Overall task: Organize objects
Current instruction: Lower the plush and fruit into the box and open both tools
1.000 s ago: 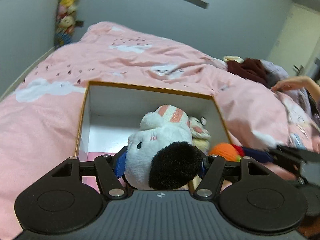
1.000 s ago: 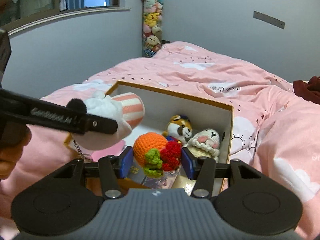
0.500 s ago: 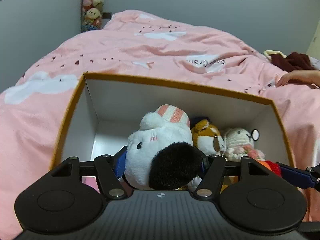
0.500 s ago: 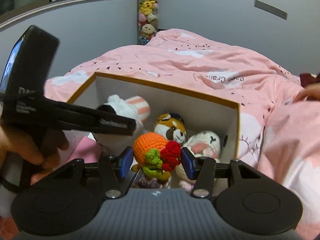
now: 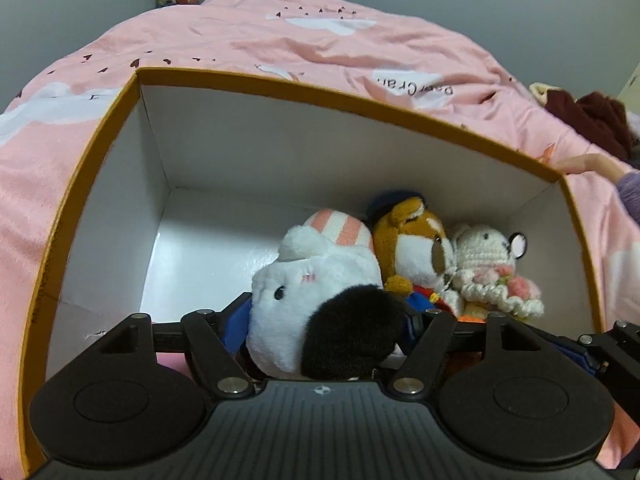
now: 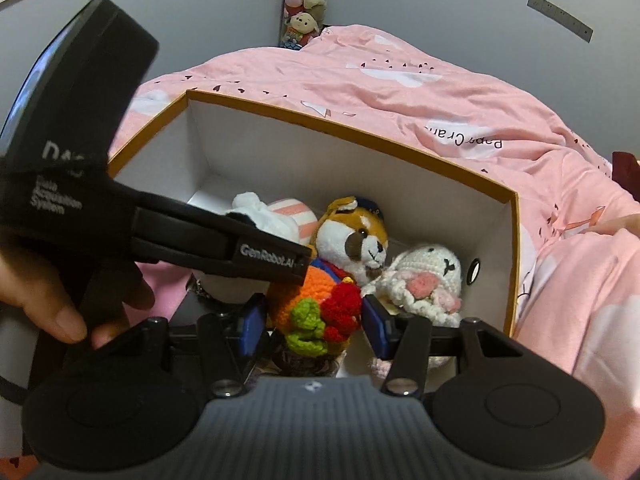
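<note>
Left gripper (image 5: 320, 326) clamps white plush (image 5: 316, 300), striped end pointing into box (image 5: 280, 152).

The plush dog (image 5: 320, 300) sits between the jaws of the left gripper (image 5: 322, 326), inside the box (image 5: 100, 200), with the bear toy (image 5: 412, 248) just right of the jaws and the crocheted doll (image 5: 488, 264) further right. The crocheted fruit (image 6: 316, 300) sits between the right gripper's (image 6: 314, 322) jaws, the bear ahead of them, the doll ahead and right. The box rests on the bed (image 5: 320, 36).
</note>
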### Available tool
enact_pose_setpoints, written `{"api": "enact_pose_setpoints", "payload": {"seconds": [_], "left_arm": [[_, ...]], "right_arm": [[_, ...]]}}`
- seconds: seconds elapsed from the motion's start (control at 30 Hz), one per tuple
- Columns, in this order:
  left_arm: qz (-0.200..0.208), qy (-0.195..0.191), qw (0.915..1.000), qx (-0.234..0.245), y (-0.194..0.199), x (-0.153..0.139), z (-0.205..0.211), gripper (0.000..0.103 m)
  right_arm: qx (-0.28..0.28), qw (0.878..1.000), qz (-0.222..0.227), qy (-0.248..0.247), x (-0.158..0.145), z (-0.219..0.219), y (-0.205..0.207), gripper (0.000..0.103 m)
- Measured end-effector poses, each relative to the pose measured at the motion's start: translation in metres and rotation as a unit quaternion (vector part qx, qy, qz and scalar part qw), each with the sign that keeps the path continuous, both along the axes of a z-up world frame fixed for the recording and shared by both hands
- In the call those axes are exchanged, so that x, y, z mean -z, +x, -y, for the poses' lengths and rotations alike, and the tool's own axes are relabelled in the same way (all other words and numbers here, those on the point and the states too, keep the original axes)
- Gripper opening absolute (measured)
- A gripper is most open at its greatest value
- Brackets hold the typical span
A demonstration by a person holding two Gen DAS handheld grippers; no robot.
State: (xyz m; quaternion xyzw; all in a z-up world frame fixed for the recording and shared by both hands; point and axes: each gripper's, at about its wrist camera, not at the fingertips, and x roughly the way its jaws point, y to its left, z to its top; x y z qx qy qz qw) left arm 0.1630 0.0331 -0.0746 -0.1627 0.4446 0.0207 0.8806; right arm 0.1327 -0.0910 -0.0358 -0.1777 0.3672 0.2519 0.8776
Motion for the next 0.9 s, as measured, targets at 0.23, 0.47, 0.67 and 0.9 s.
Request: {"api": "enact_pose_setpoints", "payload": {"seconds": [0.23,0.47,0.67,0.9], "left_arm": [[0.049,-0.015,0.9984,-0.023,-0.017,-0.026,-0.010,0.080],[0.105,0.020,0.9931,-0.047,-0.043,-0.068,-0.020,0.080],[0.113,0.019,0.9902,-0.081,-0.058,-0.078,-0.036,0.080],[0.114,0.006,0.9883,-0.101,-0.066,-0.078,-0.051,0.080]], "right_arm": [[0.003,1.000,0.017,0.004,-0.016,0.000,-0.006,0.054],[-0.021,0.999,0.017,0.045,-0.034,-0.012,-0.008,0.054],[-0.054,0.995,-0.002,0.085,-0.033,-0.038,0.002,0.054],[-0.066,0.994,-0.014,0.083,-0.017,-0.069,0.020,0.054]]}}
